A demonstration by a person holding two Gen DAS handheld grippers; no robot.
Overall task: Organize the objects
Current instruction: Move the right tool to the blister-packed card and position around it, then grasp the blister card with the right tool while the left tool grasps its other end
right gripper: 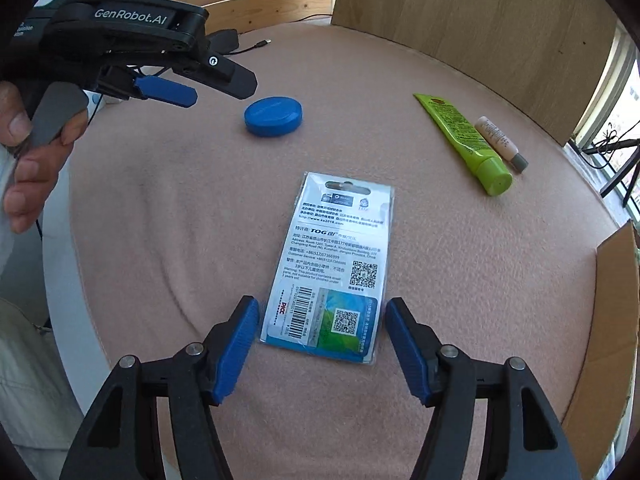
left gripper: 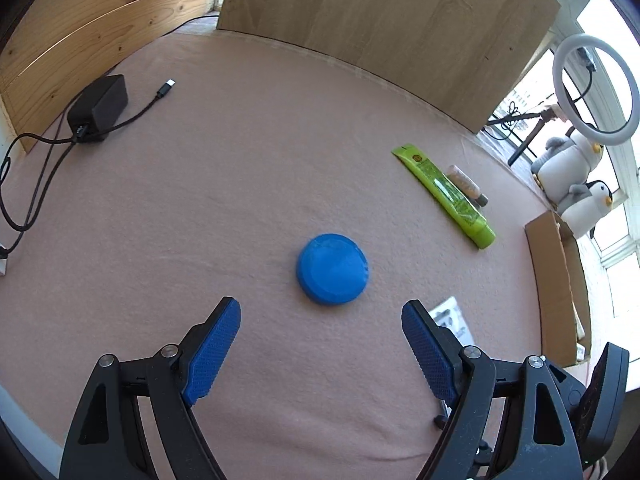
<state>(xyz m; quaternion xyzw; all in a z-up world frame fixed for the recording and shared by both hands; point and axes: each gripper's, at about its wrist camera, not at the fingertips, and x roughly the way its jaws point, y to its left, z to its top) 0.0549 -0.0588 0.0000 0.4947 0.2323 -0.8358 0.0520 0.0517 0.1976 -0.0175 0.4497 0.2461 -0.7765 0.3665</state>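
Objects for sorting lie spread on the pink felt cloth [right gripper: 460,260] that covers my table: a blue round tin [left gripper: 333,269], a flat printed packet [right gripper: 334,268], a green tube [right gripper: 464,140] and a small beige tube [right gripper: 500,142] touching its far side. My left tongs [left gripper: 321,312] hang over the cloth with both blue pads spread wide and nothing between them; the tin sits just ahead of the gap. My right tongs [right gripper: 320,312] are likewise released, one pad at each side of the packet's near end, though I cannot tell whether they touch it. In the right view my left hand [right gripper: 28,152] grips the other tool's handle at the table's left edge. A light wooden board [left gripper: 400,20] stands along the back of the table and pine panelling [left gripper: 80,32] fills the left corner, where a black power adapter [left gripper: 100,106] and its cable [left gripper: 32,184] lie. A cardboard box [left gripper: 560,288] sits at the right edge. Beyond it, by bright windows, are a ring light [left gripper: 596,92] and two plush penguins [left gripper: 576,176].
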